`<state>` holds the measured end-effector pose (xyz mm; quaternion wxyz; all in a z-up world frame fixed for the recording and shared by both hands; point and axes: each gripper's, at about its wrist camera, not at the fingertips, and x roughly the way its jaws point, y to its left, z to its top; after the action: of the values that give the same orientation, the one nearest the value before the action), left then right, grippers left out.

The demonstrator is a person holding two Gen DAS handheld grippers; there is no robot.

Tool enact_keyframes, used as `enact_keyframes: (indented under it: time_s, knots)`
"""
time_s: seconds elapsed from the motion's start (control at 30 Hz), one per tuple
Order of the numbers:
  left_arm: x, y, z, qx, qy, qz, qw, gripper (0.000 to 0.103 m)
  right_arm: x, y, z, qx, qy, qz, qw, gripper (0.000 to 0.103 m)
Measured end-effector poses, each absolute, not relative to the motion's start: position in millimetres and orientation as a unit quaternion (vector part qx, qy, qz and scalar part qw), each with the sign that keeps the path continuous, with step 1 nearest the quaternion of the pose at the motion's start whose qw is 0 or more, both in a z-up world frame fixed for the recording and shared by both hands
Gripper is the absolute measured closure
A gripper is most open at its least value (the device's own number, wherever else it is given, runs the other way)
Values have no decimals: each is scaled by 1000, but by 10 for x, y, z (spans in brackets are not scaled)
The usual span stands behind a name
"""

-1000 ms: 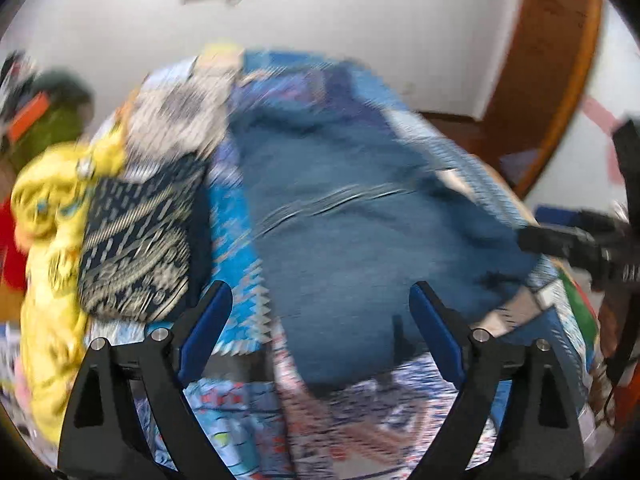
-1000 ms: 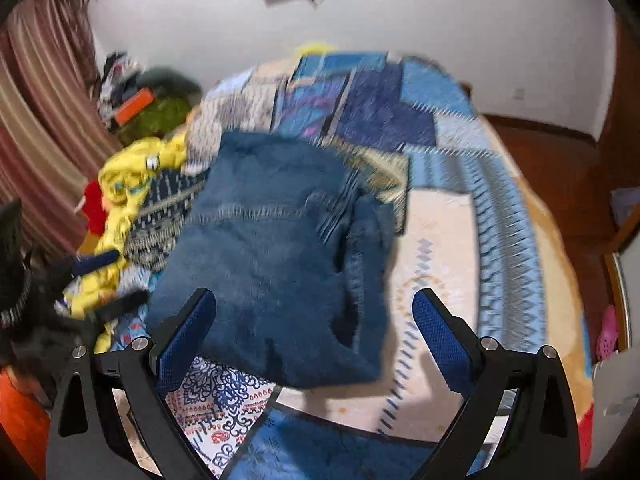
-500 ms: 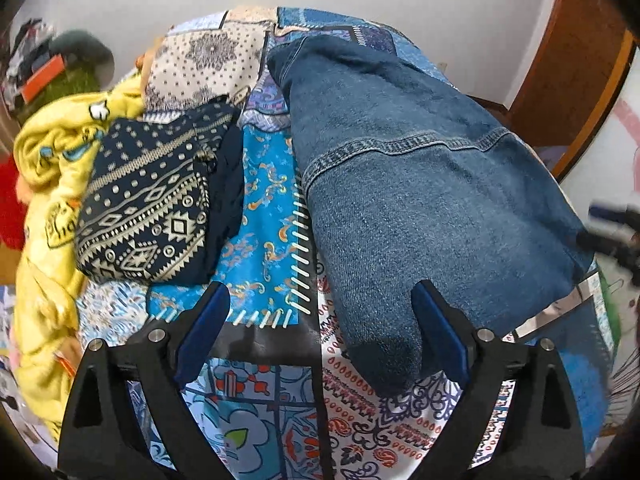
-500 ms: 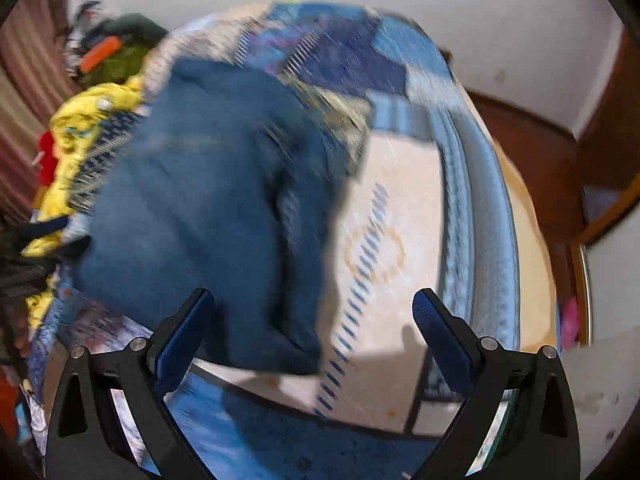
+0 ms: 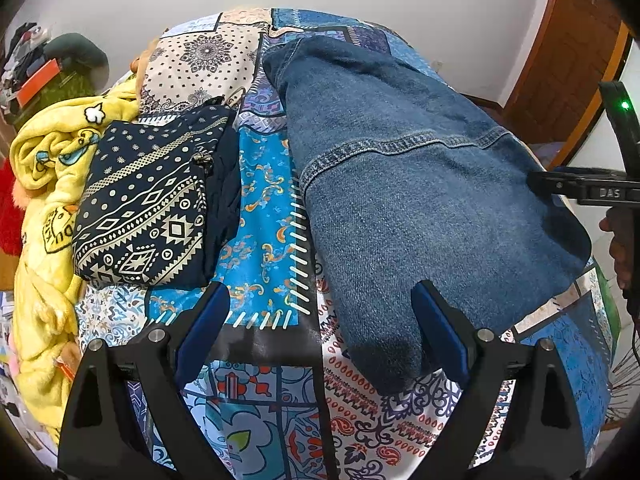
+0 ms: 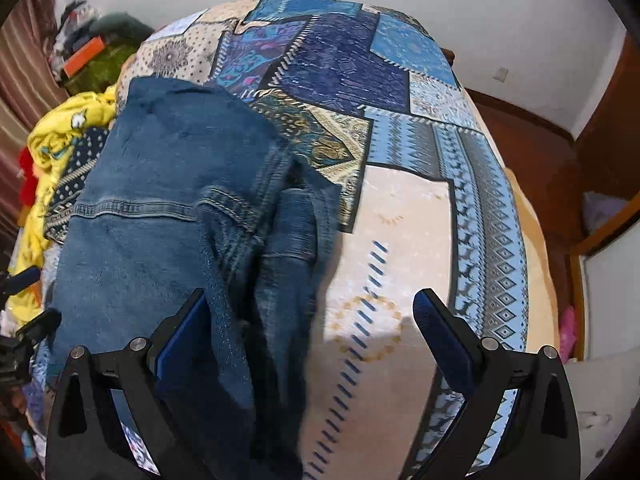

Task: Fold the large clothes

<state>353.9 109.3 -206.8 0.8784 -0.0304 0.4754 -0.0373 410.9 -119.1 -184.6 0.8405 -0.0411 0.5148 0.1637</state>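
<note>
step: between folds, I judge | denim garment [image 5: 420, 200] half-folded on bed [image 6: 400, 220] | my left hand-held gripper [image 5: 320, 328] and right hand-held gripper [image 6: 312, 336] wide open, empty | next: grab near hem, fold over

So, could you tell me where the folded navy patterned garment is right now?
In the left wrist view, the folded navy patterned garment lies on the left of the patchwork bedspread, between the yellow blanket and the denim jeans.
</note>
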Motion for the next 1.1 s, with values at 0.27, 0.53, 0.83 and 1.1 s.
enact_keyframes:
  time_s: [0.27,0.53,0.83,1.1]
  knots:
    - [3663,1238,-1858,-43,477,-55,876,10,3903,-1403,-1556,-7,491,187,851,4]
    - [4155,1471,-2060,-168,532,-125,820,10,4133,-1207,-1880,58,537,267,798,4]
    - [4633,1455,-2637,-296,571,-189,742,10,4673,-1127,-2514,150,618,316,704,4]
    - [4876,1303,-2730,-303,573,-202,734,20,4760,-1090,-2627,204,612,333,688,5]
